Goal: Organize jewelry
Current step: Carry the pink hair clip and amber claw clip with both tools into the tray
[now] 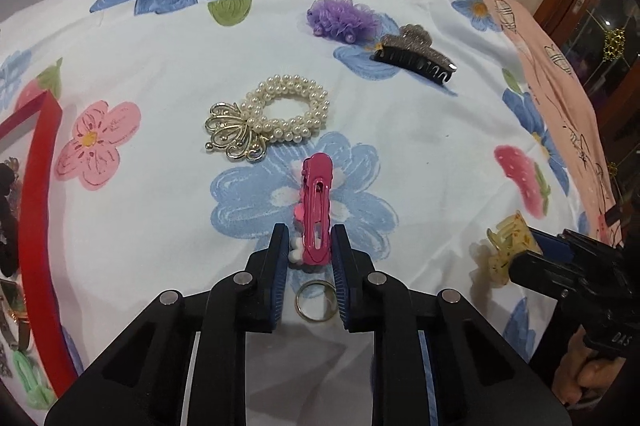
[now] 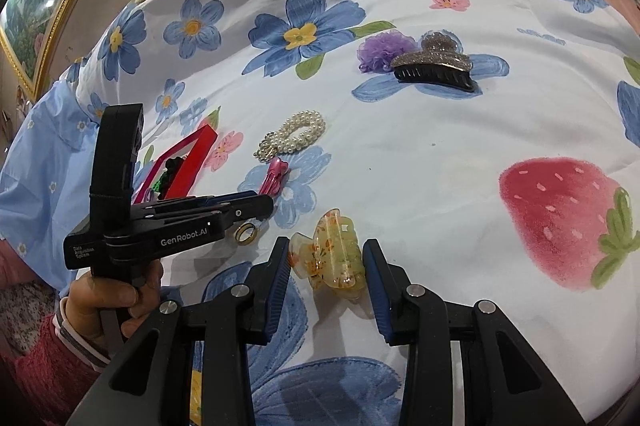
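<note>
On the flowered bedspread [image 1: 168,74], the left gripper [image 1: 310,238] is nearly closed, its pads pressing the near end of a pink hair clip [image 1: 316,206] whose long axis runs straight away from the fingers. The right gripper [image 2: 326,258], part open, straddles a yellowish claw clip [image 2: 330,252]; whether it grips is unclear.

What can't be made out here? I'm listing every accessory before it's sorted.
- Red box contents: cut by the left wrist view's edge; blocked by the left gripper in the right wrist view.
- Pink clip decorated side: faces down.
- Yellow claw clip right side: a gap shows; contact unclear.
</note>
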Action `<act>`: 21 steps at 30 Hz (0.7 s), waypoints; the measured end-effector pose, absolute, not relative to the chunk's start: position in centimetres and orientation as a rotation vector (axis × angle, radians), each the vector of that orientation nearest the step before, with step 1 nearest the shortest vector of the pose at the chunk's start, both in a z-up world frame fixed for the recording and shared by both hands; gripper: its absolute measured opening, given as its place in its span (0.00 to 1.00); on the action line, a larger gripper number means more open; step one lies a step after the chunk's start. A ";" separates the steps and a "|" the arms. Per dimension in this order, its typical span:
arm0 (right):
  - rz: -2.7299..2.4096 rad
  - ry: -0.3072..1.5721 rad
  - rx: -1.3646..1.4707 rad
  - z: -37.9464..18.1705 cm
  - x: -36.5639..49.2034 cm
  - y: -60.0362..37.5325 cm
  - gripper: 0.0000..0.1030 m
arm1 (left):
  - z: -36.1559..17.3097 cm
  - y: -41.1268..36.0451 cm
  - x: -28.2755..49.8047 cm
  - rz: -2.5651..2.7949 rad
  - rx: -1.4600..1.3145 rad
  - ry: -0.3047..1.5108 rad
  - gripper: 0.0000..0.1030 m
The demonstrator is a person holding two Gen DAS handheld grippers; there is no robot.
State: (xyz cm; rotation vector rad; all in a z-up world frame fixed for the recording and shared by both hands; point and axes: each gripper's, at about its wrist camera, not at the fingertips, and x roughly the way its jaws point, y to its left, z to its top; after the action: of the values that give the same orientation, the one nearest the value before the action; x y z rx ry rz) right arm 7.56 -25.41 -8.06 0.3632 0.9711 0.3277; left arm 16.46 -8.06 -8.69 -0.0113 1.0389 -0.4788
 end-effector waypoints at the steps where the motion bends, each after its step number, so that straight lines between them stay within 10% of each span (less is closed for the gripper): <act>1: 0.330 0.968 0.361 -7.9 7.5 -25.3 0.36 | -8.4 -7.9 16.3 -0.479 -0.016 1.032 0.19; 21: 0.447 0.943 0.286 -5.2 7.7 -19.6 0.36 | -3.6 1.7 10.3 -0.355 -0.168 0.915 0.19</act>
State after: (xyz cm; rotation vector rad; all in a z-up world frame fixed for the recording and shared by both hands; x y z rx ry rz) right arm 7.72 -19.63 -5.22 0.2856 0.9426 0.4471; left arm 10.32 1.67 -3.55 -0.1682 0.9149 -0.3546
